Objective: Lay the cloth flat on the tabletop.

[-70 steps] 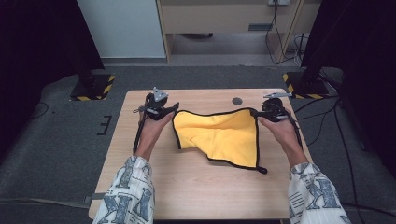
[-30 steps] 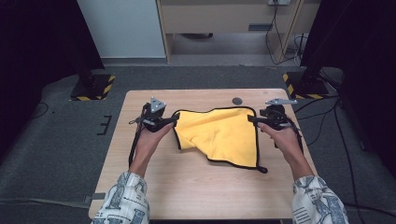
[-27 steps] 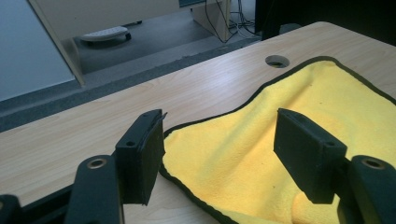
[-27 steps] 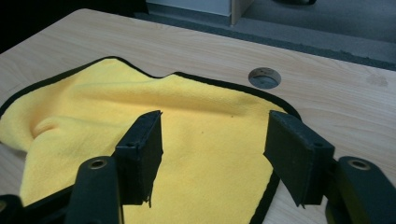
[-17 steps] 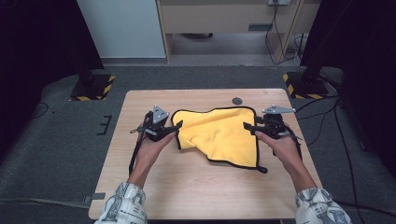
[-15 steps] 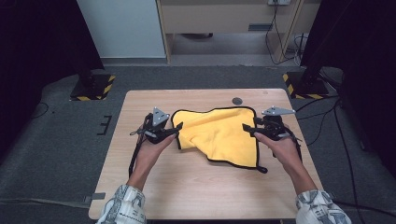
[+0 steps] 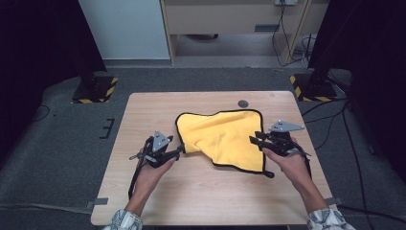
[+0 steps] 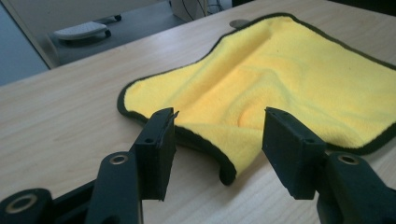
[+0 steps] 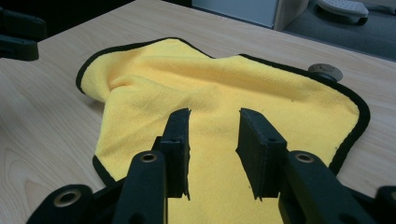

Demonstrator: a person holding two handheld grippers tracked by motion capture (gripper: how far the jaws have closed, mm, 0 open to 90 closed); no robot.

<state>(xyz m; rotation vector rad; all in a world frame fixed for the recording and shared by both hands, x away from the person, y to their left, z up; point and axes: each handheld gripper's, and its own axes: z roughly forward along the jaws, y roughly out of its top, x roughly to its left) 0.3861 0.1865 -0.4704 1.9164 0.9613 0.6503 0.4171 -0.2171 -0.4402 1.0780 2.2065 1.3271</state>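
Observation:
A yellow cloth [image 7: 225,136] with black edging lies rumpled on the middle of the wooden table [image 7: 201,191]. My left gripper [image 7: 179,149] is low at the cloth's near left corner. In the left gripper view it [image 8: 217,135] stands open, and the cloth's curled corner [image 8: 224,163] lies just ahead between the jaws, untouched. My right gripper [image 7: 254,139] is at the cloth's right edge. Seen in the right gripper view, it [image 9: 215,135] is open with its jaws over the yellow cloth [image 9: 224,93], gripping nothing.
A round grey cable cap [image 7: 243,103] sits in the table top just beyond the cloth. Bare wood lies left of the cloth and along the near edge. Yellow-black striped stand feet [image 7: 98,88] rest on the floor past the table's far corners.
Both grippers have drawn back from the cloth's far corners toward the person, along its sides. The cloth has stayed in place.

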